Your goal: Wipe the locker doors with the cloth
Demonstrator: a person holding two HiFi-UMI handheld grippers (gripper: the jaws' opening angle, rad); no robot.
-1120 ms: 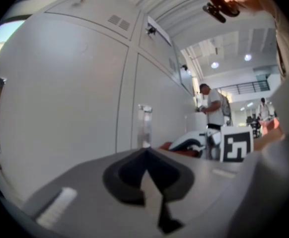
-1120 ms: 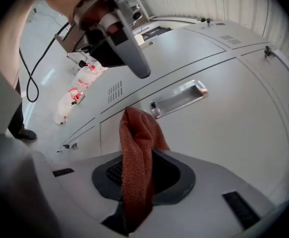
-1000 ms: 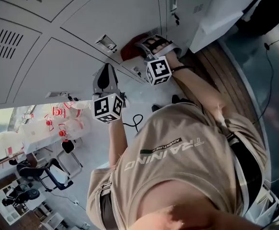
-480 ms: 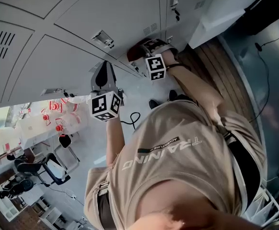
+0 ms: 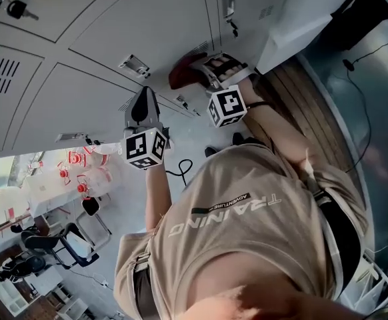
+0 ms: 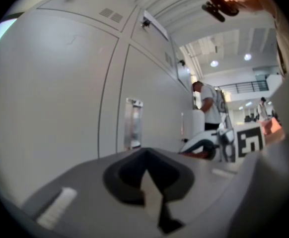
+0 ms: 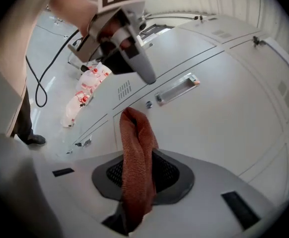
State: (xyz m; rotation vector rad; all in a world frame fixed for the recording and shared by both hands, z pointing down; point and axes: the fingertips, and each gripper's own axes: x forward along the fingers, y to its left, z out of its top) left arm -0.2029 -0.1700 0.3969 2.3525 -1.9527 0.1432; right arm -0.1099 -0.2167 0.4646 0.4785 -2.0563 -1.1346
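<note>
The right hand-held gripper (image 7: 134,192) pinches the cloth (image 7: 137,148), fold out to wipe the locker door (image 7: 224,113); the left hand-held gripper (image 6: 152,202) is closed and empty.

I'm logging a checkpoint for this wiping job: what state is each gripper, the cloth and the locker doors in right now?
left gripper, shut, nothing between its jaws.
right gripper, shut on the cloth.
cloth, bunched, standing up out of the jaws toward a door; contact with the door can't be told.
locker doors, the ones in view are closed.
</note>
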